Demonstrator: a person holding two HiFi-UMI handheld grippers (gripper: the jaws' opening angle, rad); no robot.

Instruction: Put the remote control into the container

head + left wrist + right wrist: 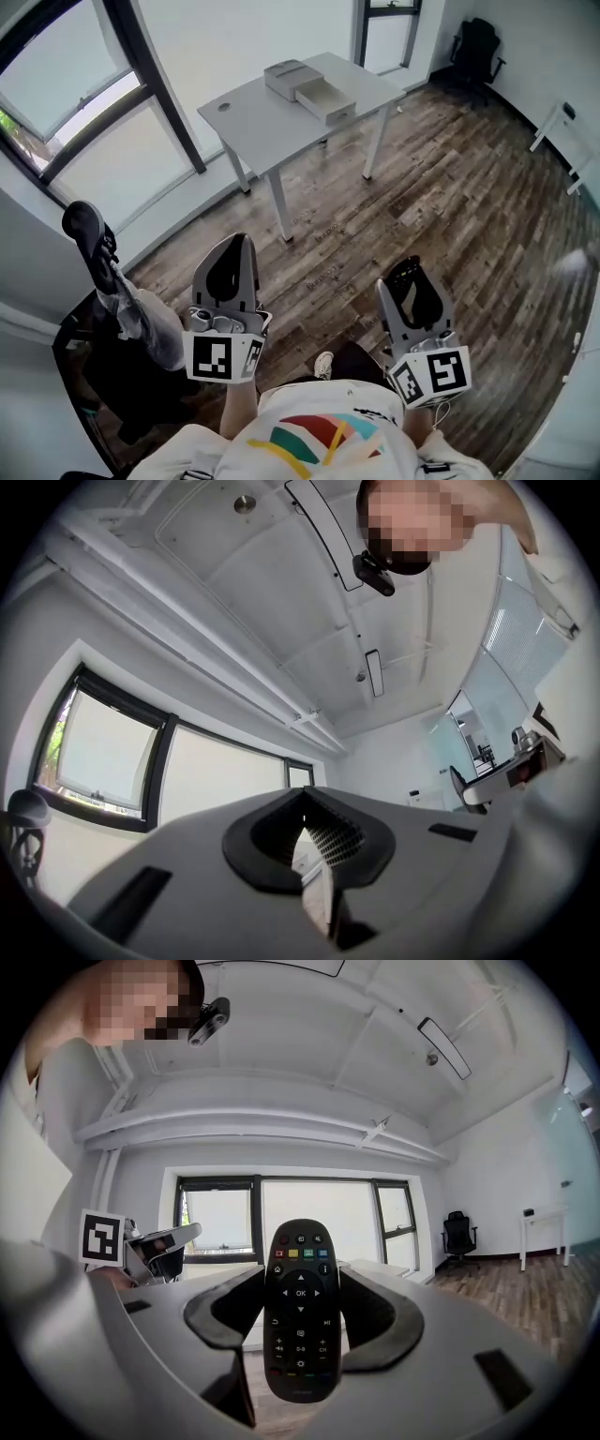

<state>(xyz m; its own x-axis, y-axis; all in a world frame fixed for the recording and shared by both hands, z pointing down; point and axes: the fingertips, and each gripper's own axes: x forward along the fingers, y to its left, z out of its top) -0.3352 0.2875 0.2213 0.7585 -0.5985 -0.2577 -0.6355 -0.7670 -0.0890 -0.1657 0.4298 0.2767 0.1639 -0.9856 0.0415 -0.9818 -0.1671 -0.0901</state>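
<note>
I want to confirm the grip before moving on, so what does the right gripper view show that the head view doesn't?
Only the right gripper view: the remote control, button face showing, clamped upright between the jaws of the right gripper, plus the ceiling. Only the head view: the container lying open on the white table. Both: the left gripper, the windows, the black chair.

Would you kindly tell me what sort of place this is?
Probably a sparsely furnished office: a white desk on a wood-look floor, large windows, and a black office chair in the far corner.
</note>
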